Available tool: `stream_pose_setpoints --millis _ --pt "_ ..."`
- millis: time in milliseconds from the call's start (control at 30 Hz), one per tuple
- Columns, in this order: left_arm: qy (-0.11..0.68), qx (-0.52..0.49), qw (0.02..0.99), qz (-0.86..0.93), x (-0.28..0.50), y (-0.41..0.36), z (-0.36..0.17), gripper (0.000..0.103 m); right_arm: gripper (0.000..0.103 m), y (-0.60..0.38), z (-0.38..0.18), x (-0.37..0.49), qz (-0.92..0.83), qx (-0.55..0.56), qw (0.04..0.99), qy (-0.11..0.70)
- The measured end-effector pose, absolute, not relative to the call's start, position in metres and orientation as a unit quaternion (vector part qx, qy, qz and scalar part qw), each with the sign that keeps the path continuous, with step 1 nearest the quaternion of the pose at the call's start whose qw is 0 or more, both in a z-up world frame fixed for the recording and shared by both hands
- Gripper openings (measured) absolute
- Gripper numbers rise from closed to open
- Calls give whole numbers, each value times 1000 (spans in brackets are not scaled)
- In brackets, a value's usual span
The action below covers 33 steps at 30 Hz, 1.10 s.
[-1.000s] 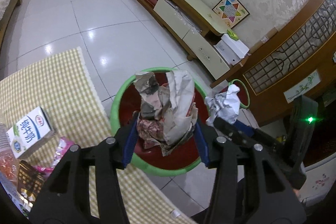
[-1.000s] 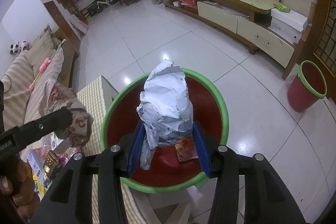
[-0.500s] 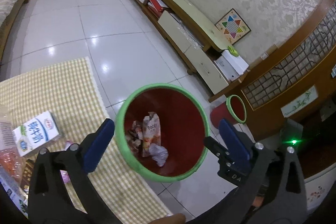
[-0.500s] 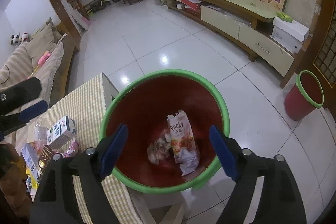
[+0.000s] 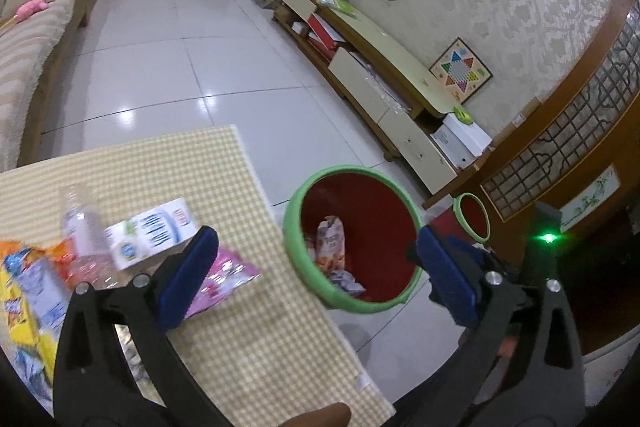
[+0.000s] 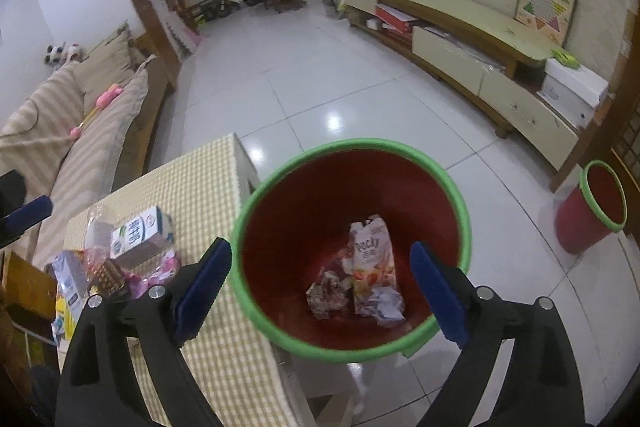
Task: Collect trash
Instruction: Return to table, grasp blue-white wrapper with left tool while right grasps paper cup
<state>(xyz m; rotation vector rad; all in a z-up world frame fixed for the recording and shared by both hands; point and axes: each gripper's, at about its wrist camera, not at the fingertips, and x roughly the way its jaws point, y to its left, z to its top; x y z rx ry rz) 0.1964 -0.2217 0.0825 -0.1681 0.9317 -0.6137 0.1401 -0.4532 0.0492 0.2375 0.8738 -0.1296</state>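
Note:
A red bin with a green rim (image 6: 460,195) (image 5: 292,227) stands on the floor beside the checked table (image 5: 168,163) (image 6: 208,179). Inside lie a Pocky packet (image 6: 372,259) (image 5: 330,239) and crumpled paper balls (image 6: 326,293). My right gripper (image 6: 320,283) hangs over the bin, its jaws still opening, nothing between them. My left gripper (image 5: 316,271) is open and empty, above the table edge and the bin. On the table lie a milk carton (image 5: 152,233) (image 6: 138,235), a clear bottle (image 5: 80,223), a pink wrapper (image 5: 218,281) and other packets.
A second smaller red bin (image 6: 592,211) (image 5: 472,217) stands near a low TV cabinet (image 6: 460,39) by the wall. A sofa (image 6: 68,119) runs along the left. White tiled floor (image 6: 304,75) stretches beyond the table.
Both grippers let go of their crumpled paper, which dropped into the bin, and their jaws spread wide. The left gripper then swung left and up, back over the table's edge.

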Motion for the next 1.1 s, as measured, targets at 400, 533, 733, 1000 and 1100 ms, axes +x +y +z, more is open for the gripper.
stream_pose_setpoints --millis 400,533,733,1000,1100 --pt "436 -91 863 -240 149 -124 80 98 88 -385 49 136 -4 72 899 431" --pt "437 -96 868 -217 136 -89 73 98 89 -358 45 133 17 49 900 433" --pt "442 -116 871 -178 118 -39 58 98 92 -318 37 128 50 17 898 437" --pt "457 -139 869 -129 102 21 30 98 92 -275 20 124 90 -11 886 454" --pt "463 -144 867 -114 98 41 19 98 92 -259 14 123 102 -18 881 462"
